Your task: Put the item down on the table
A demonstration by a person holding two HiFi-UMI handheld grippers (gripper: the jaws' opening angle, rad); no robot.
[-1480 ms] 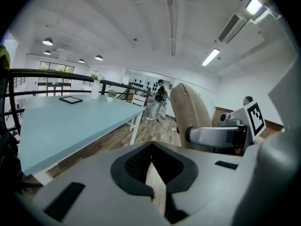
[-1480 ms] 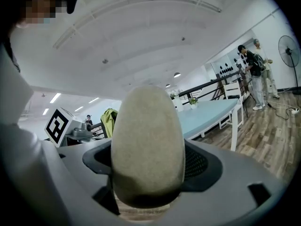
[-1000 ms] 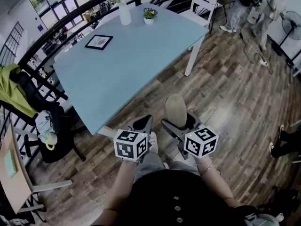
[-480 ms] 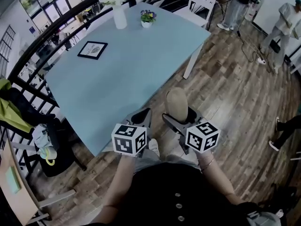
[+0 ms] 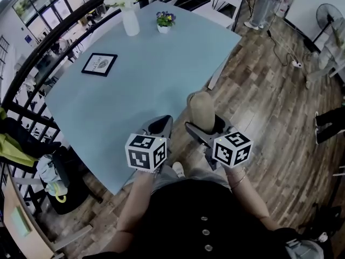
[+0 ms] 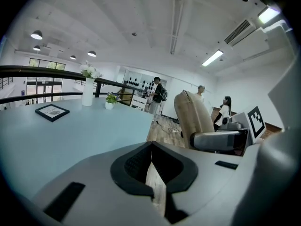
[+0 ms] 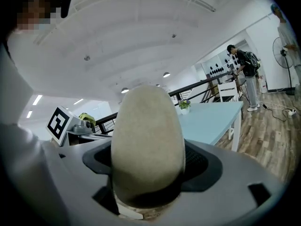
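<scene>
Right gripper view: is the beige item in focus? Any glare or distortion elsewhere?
Right gripper view: the beige item fills the centre, slightly soft, its base in shadow; left gripper view: table sharp, ceiling light blown out; head view: fisheye bows straight edges.

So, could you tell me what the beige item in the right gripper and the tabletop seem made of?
Beige item: matte, finely speckled surface without shine, perhaps foam, fabric or stone; I cannot tell which. Tabletop: smooth, evenly pale-blue, probably painted or laminated board.
</scene>
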